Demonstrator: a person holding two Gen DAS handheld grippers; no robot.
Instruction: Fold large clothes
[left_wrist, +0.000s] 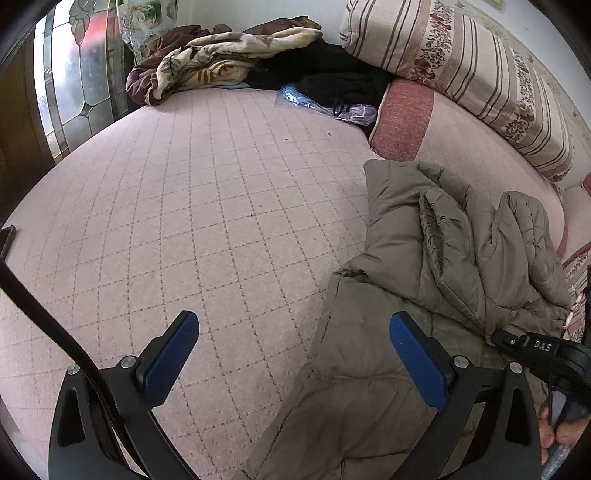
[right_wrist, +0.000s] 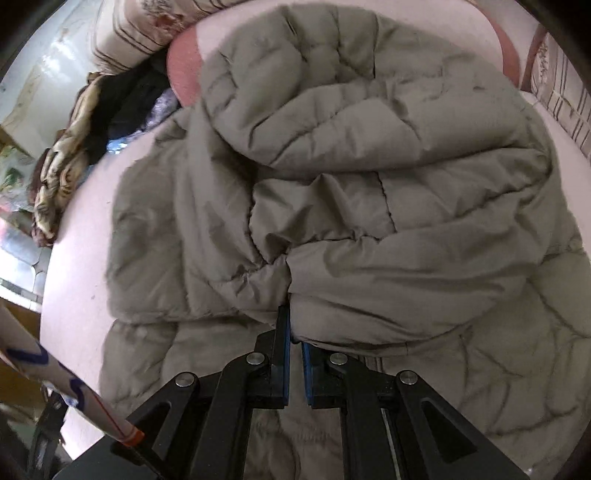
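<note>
A grey-green puffer jacket (left_wrist: 424, 258) lies bunched on the right side of a pink quilted bed (left_wrist: 184, 221). My left gripper (left_wrist: 293, 325) hovers open over the jacket's near left edge with nothing between its blue pads; its right finger is above the fabric. In the right wrist view the jacket (right_wrist: 351, 184) fills the frame, one part folded over the other. My right gripper (right_wrist: 293, 332) is shut on a fold of it, and fabric drapes over the right fingertip. The right gripper's body (left_wrist: 535, 347) also shows in the left wrist view at the far right, with a hand (left_wrist: 550, 432) on it.
A striped pillow (left_wrist: 461, 66) and a pink cushion (left_wrist: 402, 118) line the far right of the bed. At the far edge lie a crumpled leaf-print blanket (left_wrist: 221, 55), a black garment (left_wrist: 332, 77) and a plastic bag (left_wrist: 317, 103). A stained-glass door (left_wrist: 81, 74) stands at the left. A patterned sleeve (right_wrist: 55, 373) crosses the lower left.
</note>
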